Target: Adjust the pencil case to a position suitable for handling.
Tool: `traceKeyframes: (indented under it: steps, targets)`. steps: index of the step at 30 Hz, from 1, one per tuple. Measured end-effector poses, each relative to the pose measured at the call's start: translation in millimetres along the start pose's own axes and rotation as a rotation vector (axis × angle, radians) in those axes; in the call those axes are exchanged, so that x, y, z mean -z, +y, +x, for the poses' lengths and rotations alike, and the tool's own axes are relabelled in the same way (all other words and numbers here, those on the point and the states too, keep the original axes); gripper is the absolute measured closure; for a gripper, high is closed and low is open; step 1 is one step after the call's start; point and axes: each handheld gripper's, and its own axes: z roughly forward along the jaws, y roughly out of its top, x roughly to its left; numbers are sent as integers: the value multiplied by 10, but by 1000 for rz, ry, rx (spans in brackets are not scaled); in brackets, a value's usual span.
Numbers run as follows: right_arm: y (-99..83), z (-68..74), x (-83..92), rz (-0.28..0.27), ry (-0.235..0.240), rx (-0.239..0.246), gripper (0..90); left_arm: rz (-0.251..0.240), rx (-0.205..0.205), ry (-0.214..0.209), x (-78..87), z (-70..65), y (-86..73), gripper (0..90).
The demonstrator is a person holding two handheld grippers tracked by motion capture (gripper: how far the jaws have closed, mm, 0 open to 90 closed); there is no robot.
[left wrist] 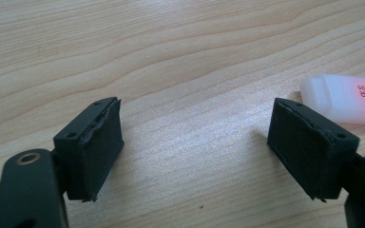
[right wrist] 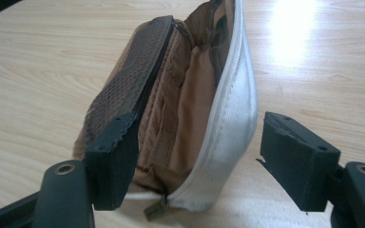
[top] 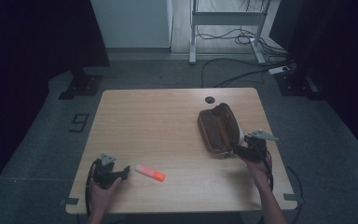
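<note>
With the right tongs (right wrist: 197, 161) spread apart around the near end of the open brown pouch (top: 218, 128) and the left tongs (left wrist: 195, 152) spread apart beside the marker (top: 150, 173), a shallow pinch could slip off the pouch's floppy edge.

A floor marking (top: 79, 122) in dark tape, on the grey floor just left of the table's far left corner, forms a figure that reads as a 9 from the high view.

The white and orange tube (left wrist: 350, 98), lying on the near left part of the table, carries small red print on its pale body. In the left gripper view this print stands upside down at the right edge of the frame; one line ends in the letters "HTER", and a second line above it seems to hold letters and digits, too small and blurred to make out.

Nothing else legible can be made out.
</note>
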Motion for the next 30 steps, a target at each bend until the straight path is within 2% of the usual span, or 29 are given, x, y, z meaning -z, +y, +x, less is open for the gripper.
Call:
traceKeyframes:
  steps: [4, 13, 16, 21, 22, 26, 30]
  targets:
    - [26, -13, -116, 10, -11, -7, 307, 0, 0, 0, 0, 0, 0, 189]
    - [19, -64, -357, 25, -6, -42, 374, 0, 0, 0, 0, 0, 0, 189]
    - [-2, -53, -417, 36, -7, -27, 406, 0, 0, 0, 0, -1, 0, 189]
    - [-32, -53, -465, 46, -10, -19, 486, 0, 0, 0, 0, -1, 0, 189]
    - [-48, -61, -484, 56, -23, -23, 515, 0, 0, 0, 0, -1, 0, 189]
    - [-75, -82, -500, 61, -42, -21, 539, 0, 0, 0, 0, -1, 0, 189]
    - [-89, -115, -491, 49, -40, -43, 606, 0, 0, 0, 0, -1, 0, 189]
